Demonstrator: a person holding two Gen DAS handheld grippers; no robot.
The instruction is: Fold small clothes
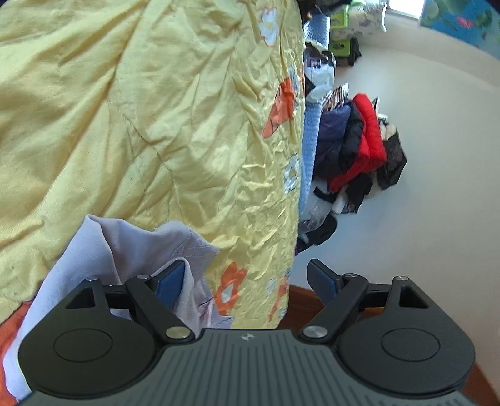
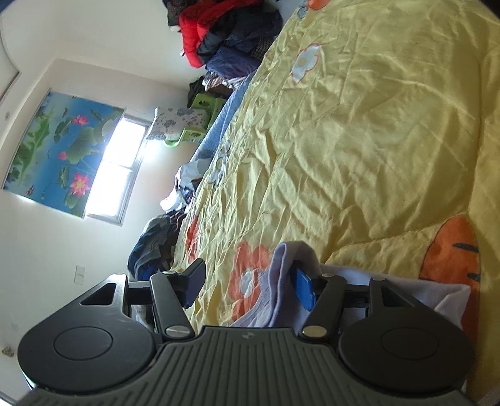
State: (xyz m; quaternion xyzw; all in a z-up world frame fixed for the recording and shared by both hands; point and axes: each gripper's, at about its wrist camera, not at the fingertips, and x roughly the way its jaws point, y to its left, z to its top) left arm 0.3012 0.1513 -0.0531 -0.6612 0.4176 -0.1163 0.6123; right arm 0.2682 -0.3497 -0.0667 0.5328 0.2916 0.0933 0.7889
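Left wrist view shows a pale lilac garment bunched on the yellow quilt of a bed, draped over one finger of the left gripper, whose jaws stand wide apart. In the right wrist view the garment likewise hangs over one finger of the right gripper, also spread wide. Piled clothes lie beyond the bed's edge.

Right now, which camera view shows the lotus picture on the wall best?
The right wrist view: the whole lotus picture shows beside the window. The left wrist view catches only its blurred corner at the top right edge.
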